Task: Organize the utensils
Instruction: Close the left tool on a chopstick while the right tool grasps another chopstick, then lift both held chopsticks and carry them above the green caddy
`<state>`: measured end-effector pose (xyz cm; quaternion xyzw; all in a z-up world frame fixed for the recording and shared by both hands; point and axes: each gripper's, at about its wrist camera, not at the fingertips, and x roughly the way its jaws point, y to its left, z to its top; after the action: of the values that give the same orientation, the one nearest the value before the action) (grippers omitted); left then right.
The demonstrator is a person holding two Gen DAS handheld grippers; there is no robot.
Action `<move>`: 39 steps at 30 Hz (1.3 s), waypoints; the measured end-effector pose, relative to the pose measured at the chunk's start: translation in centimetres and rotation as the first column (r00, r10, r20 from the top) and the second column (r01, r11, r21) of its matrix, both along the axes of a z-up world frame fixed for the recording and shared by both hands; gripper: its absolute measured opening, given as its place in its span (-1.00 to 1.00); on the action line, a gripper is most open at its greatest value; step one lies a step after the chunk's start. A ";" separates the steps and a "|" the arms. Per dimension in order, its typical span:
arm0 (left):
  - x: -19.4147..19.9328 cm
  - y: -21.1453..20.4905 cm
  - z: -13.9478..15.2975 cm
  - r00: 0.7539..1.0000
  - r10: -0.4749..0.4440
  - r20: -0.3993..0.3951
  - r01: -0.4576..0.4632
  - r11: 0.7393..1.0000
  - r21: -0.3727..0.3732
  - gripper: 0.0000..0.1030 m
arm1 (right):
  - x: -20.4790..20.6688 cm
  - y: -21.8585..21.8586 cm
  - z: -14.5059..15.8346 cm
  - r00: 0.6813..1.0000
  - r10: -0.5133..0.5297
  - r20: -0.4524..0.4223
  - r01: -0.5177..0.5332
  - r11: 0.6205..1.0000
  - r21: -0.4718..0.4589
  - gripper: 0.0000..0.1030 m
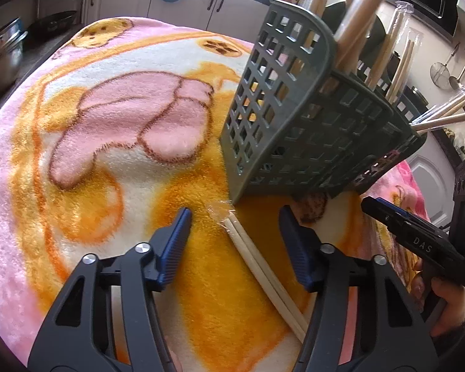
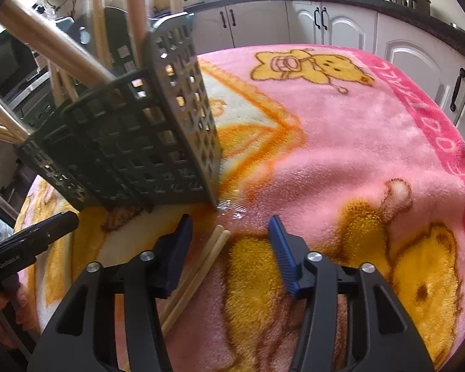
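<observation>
Chopsticks (image 1: pixel 263 274), one plastic-wrapped pair, lie flat on the fleece blanket (image 1: pixel 114 117) covering the tabletop, wrapper tip just beside the foot of the grey utensil caddy (image 1: pixel 297 117). Left hand-held gripper (image 1: pixel 235 223): jaws wide apart, empty, pair passing between them and under the right finger. Right hand-held gripper (image 2: pixel 229 231): jaws also apart, empty, pair running beside and under its left finger.

Step judged: pick up the pair for the caddy. Advice: use one gripper only, centre the jaws across both sticks, press down into the pile, close mid-length so the pair does not pivot; the slick wrapper may slip.

Left view shows wrapped utensils standing in the caddy's compartments and the other gripper alongside. Right view shows the bare stick ends (image 2: pixel 221 234) and the open blanket to the right.
</observation>
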<state>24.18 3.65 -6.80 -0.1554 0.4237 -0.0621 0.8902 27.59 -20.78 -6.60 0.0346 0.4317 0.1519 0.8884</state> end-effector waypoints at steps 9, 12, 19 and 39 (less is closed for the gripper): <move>0.0 0.9 -0.2 1.000 0.017 -0.007 -0.017 1.000 0.002 -0.50 | 0.1 -0.8 -0.3 1.000 -0.015 -0.009 0.015 1.000 -0.009 -0.48; 0.1 1.6 -0.4 1.000 0.023 -0.009 -0.024 1.000 -0.016 -0.63 | -0.1 -1.0 -0.3 1.000 -0.016 -0.011 0.016 1.000 -0.005 -0.55; 0.2 2.7 -0.6 0.999 0.032 -0.011 -0.033 0.998 -0.059 -0.80 | -0.6 -1.9 -0.2 0.999 -0.033 -0.017 0.034 0.999 0.034 -0.76; -3.6 2.0 3.4 0.992 0.015 0.123 -0.002 0.995 -0.102 -0.93 | -6.3 -2.4 5.1 0.993 -0.008 0.115 -0.011 0.986 0.164 -0.86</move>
<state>20.59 5.62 -3.43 -0.1984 0.3635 -0.0893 0.9058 21.31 -23.16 -1.49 0.0986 0.3659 0.1892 0.9059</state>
